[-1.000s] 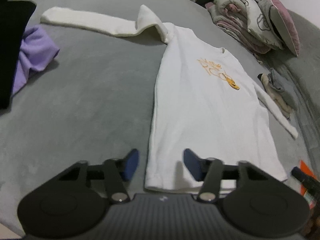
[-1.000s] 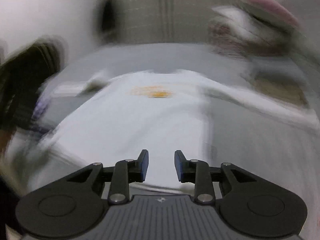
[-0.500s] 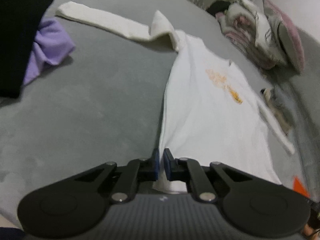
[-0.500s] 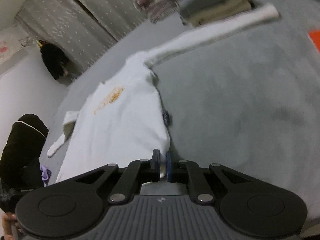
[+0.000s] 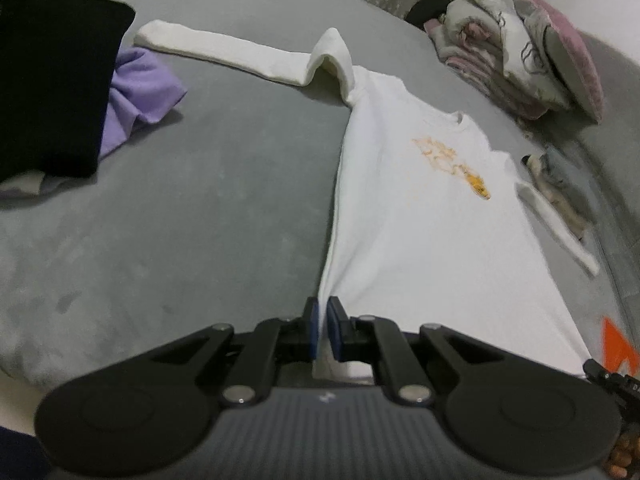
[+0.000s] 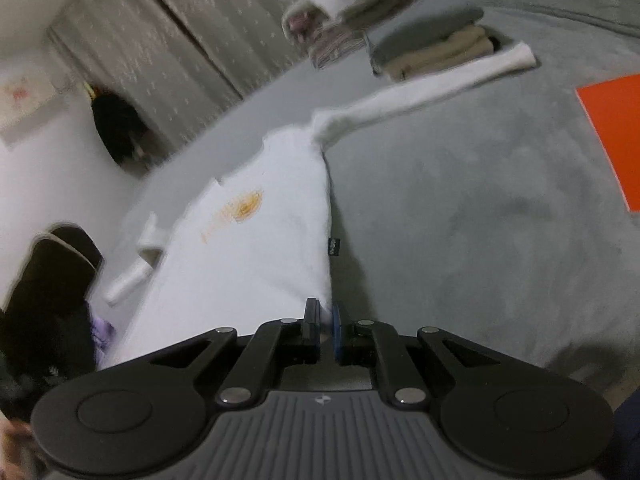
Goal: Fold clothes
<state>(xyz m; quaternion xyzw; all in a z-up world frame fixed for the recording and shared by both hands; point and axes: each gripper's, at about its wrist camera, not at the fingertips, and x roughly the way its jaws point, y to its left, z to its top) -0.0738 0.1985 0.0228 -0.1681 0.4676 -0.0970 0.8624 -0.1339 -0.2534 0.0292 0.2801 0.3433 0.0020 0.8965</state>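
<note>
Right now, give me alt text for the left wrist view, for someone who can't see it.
The left tool is shut on the bottom corner of a white long-sleeved shirt with an orange print, spread face up on a grey bed cover. A purple garment and dark clothing lie to the left, with patterned pillows at the far right.

Both cams ride just behind their tongs, angled down over the grey bed (image 5: pixel 180 208).

Left wrist cam: low and close at the hem corner of the white shirt (image 5: pixel 420 216), facing up its length toward the pillows (image 5: pixel 532 48) at the far end.

Right wrist cam: at the opposite hem corner, frame rolled, facing the curtain (image 6: pixel 192 28) and a folded stack (image 6: pixel 432 48).

Overlap: the shirt with its orange print (image 6: pixel 244 208), both sleeves, the purple cloth (image 5: pixel 140 88).
</note>
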